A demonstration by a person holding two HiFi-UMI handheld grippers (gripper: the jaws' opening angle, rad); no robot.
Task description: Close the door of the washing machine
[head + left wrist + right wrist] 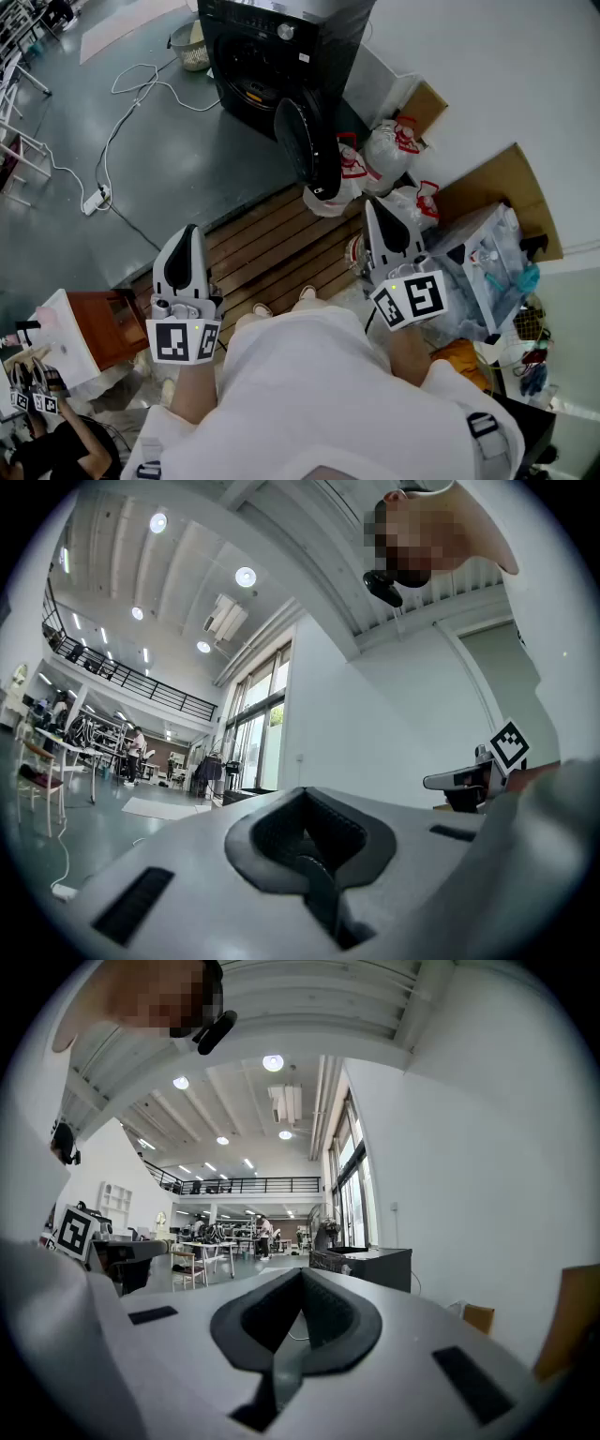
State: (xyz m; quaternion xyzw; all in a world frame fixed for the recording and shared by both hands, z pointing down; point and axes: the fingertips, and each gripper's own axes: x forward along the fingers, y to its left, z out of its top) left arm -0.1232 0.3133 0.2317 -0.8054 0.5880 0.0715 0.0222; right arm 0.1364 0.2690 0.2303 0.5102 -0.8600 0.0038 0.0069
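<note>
The black washing machine (267,52) stands at the far end of the floor in the head view. Its round door (305,141) hangs open, swung out toward me. Both grippers are held low in front of my body, well short of the door. My left gripper (189,232) is shut with nothing in it, as its own view (309,860) also shows. My right gripper (373,206) points toward the machine; its jaws (291,1335) meet and hold nothing. The machine (364,1265) appears as a dark box ahead in the right gripper view.
I stand on a wooden pallet (272,253). Tied plastic bags (389,150) and cardboard (497,183) lie right of the door. A white cable with a power strip (98,199) runs across the grey floor at left. A basket (190,45) sits beside the machine, a small wooden table (103,323) near left.
</note>
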